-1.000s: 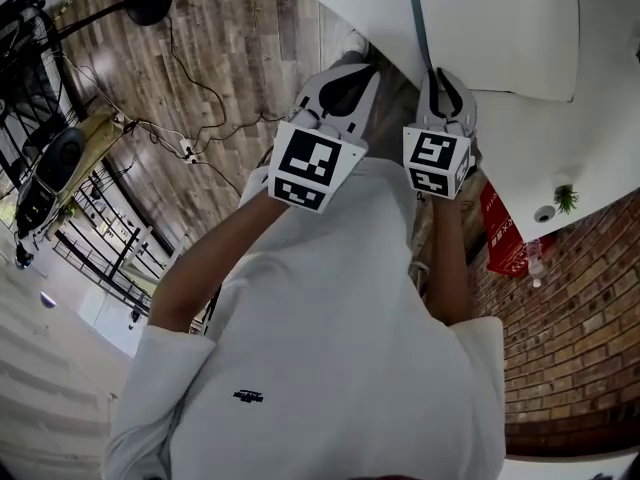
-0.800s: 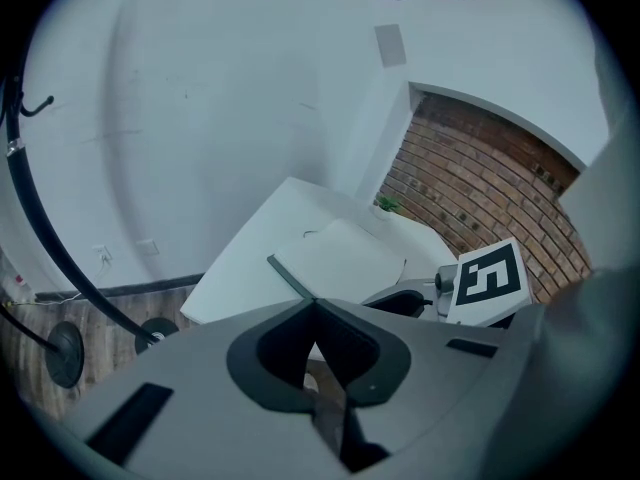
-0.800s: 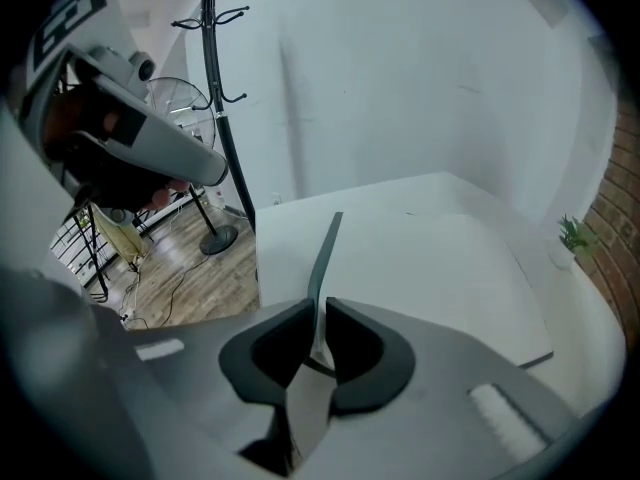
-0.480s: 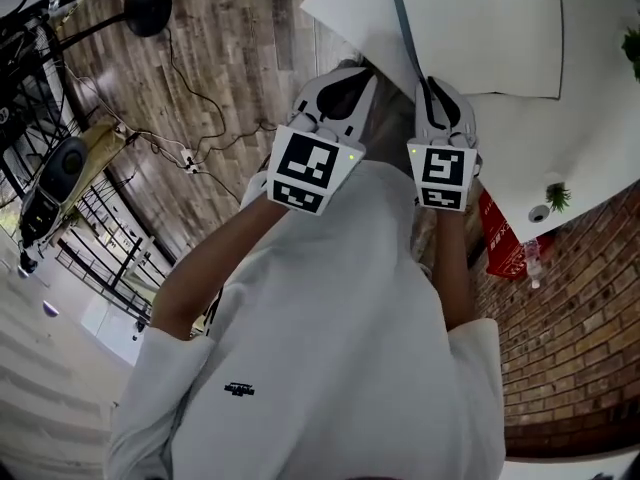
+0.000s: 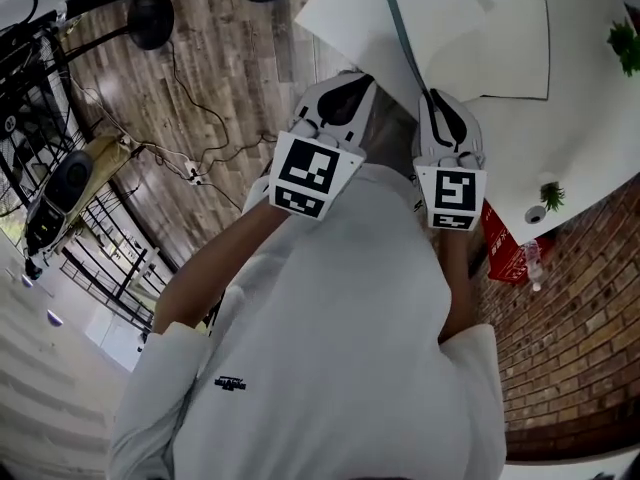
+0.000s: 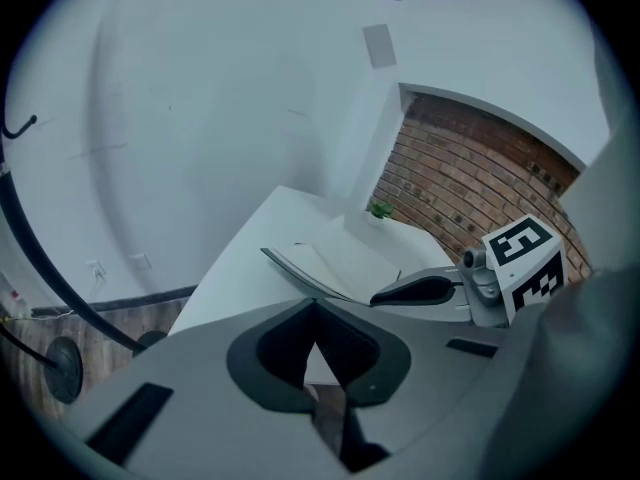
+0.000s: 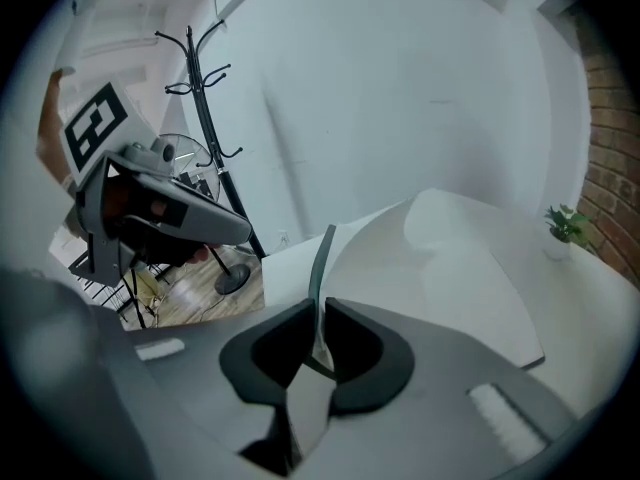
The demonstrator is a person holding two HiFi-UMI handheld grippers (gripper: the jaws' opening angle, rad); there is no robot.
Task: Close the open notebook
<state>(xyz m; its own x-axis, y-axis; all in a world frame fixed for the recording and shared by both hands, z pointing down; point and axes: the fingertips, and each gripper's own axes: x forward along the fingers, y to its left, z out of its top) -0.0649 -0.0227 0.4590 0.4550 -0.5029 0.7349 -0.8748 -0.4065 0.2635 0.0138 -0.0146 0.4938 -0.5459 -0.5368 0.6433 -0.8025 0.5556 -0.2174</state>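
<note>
The notebook (image 5: 480,43) lies open on the white table (image 5: 345,18), its white pages up. Its dark grey left cover (image 5: 405,43) is lifted and stands nearly upright. My right gripper (image 5: 432,93) is shut on the near edge of that cover; in the right gripper view the thin cover (image 7: 320,258) runs up from between the pads of the right gripper (image 7: 319,318). My left gripper (image 5: 362,78) hovers at the table's near edge, left of the notebook, shut with nothing in it. In the left gripper view, past the left gripper (image 6: 316,313), the raised cover (image 6: 305,273) shows.
A small potted plant (image 7: 565,226) stands on the table right of the notebook. A coat rack (image 7: 205,118) and a fan (image 7: 185,153) stand on the wooden floor at the left. Cables (image 5: 190,148) lie on the floor. A red object (image 5: 503,243) leans below the table by the brick wall (image 5: 570,348).
My right gripper has risen with the cover's edge, so the cover stands steeper. The left gripper has shifted only slightly beside it.
</note>
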